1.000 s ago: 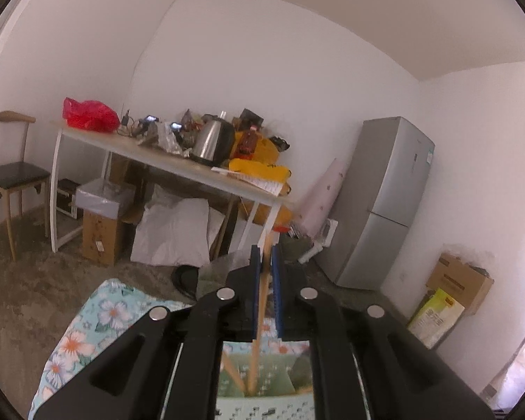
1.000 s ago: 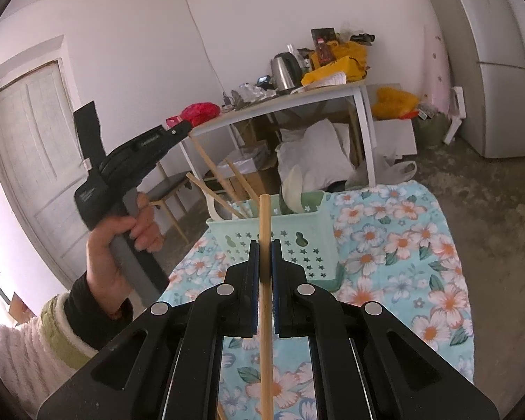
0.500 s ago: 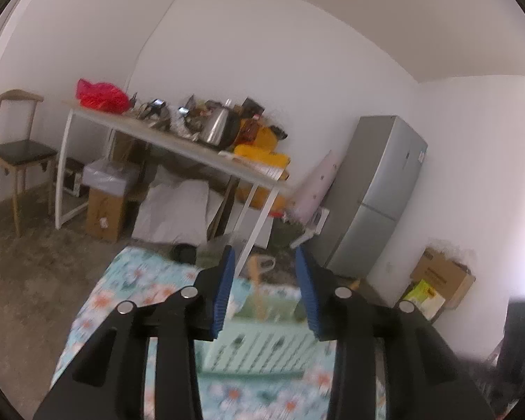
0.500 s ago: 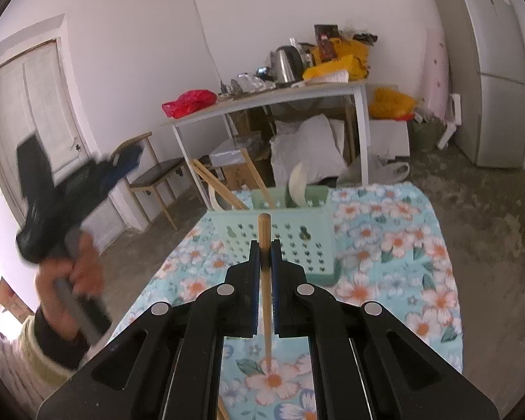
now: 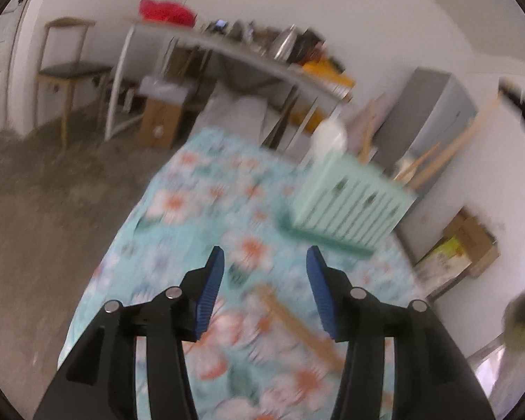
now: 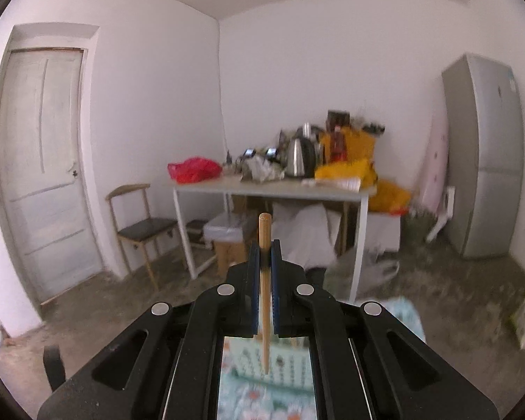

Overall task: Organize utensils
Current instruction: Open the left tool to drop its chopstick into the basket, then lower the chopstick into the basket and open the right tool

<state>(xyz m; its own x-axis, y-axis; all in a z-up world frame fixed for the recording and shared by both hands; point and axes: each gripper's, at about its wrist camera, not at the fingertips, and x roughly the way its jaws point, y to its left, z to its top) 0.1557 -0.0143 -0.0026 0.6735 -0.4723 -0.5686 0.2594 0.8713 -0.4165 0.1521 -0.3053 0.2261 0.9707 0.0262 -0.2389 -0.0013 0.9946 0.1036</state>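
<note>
My left gripper (image 5: 264, 262) is open and empty above the floral tablecloth (image 5: 199, 189). A wooden chopstick (image 5: 297, 325) lies on the cloth just ahead of it. The mint green utensil basket (image 5: 353, 206) stands ahead to the right, with wooden sticks and a white spoon (image 5: 327, 138) standing in it. My right gripper (image 6: 264, 255) is shut on a wooden chopstick (image 6: 264, 280), held upright with its lower end above the basket (image 6: 280, 360), seen blurred between the gripper arms.
A white table (image 6: 273, 189) with a kettle (image 6: 299, 152), red bag and yellow bags stands at the back wall. A chair (image 6: 140, 224) and door (image 6: 42, 161) are at the left, a grey fridge (image 6: 483, 154) at the right. Boxes sit under the table.
My left gripper let go of its chopstick, opened, drew back and tilted down toward the cloth. My right gripper carried its chopstick forward and up, over the basket.
</note>
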